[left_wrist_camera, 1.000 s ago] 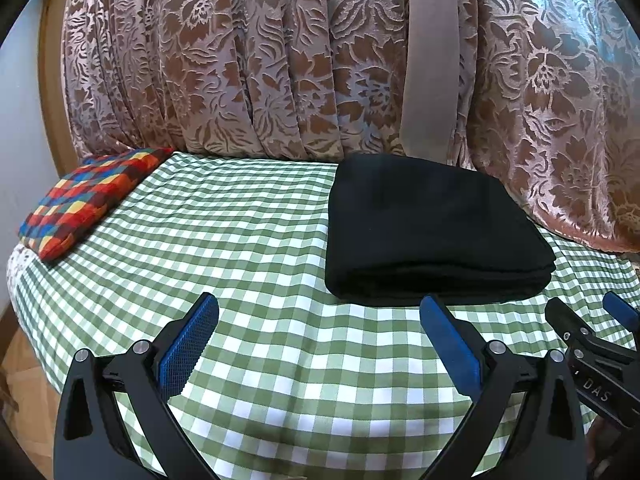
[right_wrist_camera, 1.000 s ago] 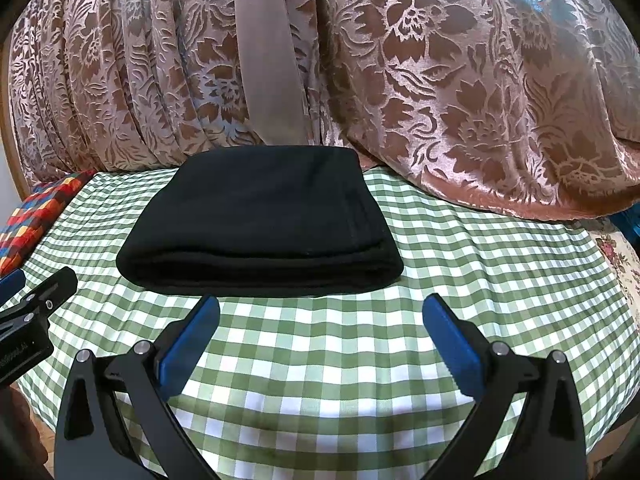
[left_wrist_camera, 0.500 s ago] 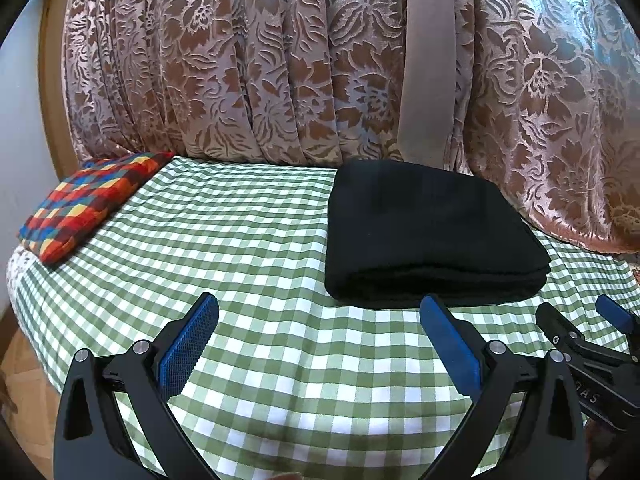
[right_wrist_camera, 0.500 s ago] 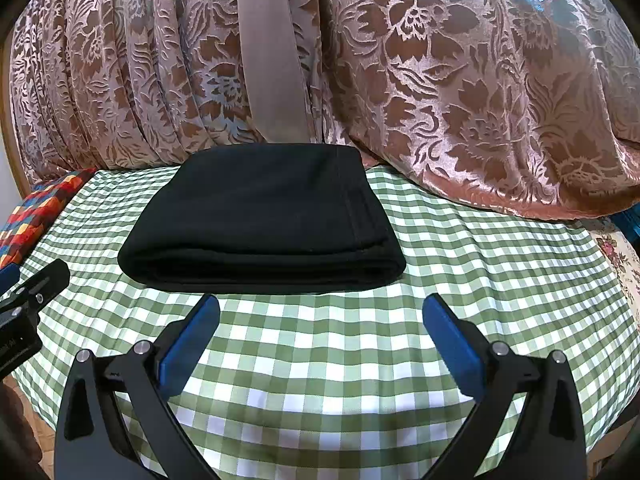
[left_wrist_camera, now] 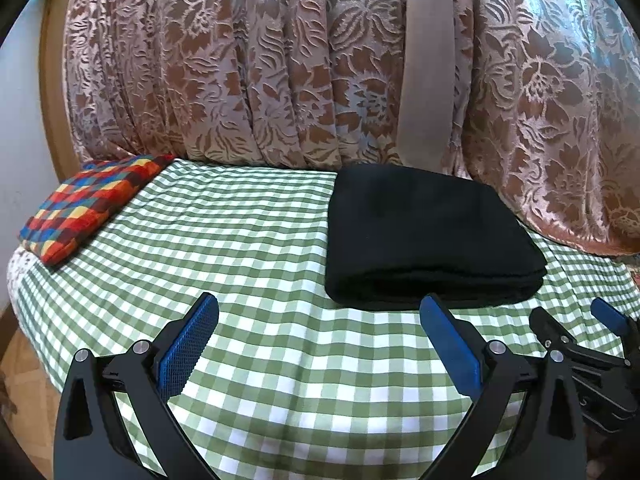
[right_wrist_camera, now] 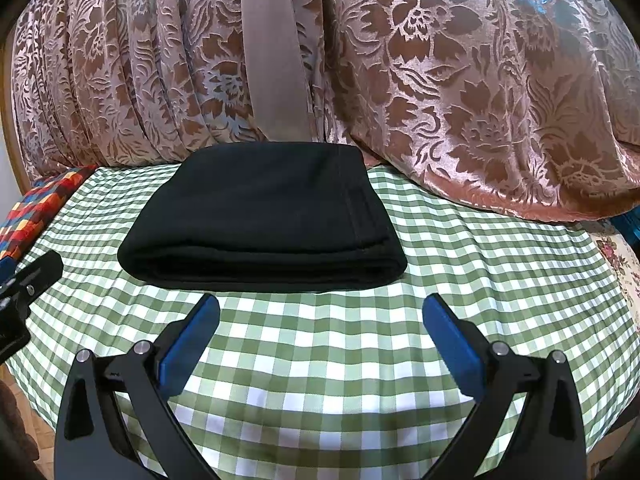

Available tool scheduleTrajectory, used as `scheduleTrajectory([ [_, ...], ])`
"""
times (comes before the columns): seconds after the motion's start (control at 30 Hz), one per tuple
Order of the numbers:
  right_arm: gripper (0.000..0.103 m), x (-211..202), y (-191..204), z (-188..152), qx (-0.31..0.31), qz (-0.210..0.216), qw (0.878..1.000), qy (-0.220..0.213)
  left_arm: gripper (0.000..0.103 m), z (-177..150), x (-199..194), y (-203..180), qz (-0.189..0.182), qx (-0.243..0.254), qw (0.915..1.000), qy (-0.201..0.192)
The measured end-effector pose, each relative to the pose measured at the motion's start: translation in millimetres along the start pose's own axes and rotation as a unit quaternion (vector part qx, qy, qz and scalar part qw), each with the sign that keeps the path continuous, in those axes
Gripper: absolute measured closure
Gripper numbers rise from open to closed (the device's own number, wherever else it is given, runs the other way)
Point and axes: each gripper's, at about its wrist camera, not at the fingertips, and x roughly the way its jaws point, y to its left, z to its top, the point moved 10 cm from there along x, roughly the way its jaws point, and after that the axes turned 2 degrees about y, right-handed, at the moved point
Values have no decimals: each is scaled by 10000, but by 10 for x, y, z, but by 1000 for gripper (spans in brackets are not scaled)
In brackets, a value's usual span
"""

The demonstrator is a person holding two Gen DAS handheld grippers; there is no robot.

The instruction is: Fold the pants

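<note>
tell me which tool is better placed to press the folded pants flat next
Right, probably. The right tool faces the folded black pants squarely, centred between its open fingers. The left tool is also open, but the pants lie off toward its right finger.

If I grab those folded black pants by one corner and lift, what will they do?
The folded black pants are soft stacked layers, so they would probably droop and unfold rather than stay flat. The thick rounded fold suggests some weight. Pushed across the checked tablecloth, they would likely drag and bunch the cloth.
</note>
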Motion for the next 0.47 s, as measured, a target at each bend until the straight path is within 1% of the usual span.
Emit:
scheduleTrajectory([
  [0.07, 2, 20, 0, -7, 2, 26, 10000, 39, 3, -9, 8, -5, -75, -20, 10000, 18],
  [0.23, 2, 48, -13, -30, 8, 29, 10000, 70, 3, -54, 48, -16, -85, 28, 9999, 83],
  [0.27, 2, 62, -31, -34, 40, 45, 9999, 84, 3, -71, 77, -24, -110, 19, 9999, 128],
  [0.37, 2, 95, -94, -47, 110, 29, 9998, 130, 3, -133, 186, 10, 9, -51, 9994, 355],
  [0.47, 2, 120, -145, -76, 156, 15, 9997, 194, 3, -209, 274, 37, -14, -168, 9985, 516],
])
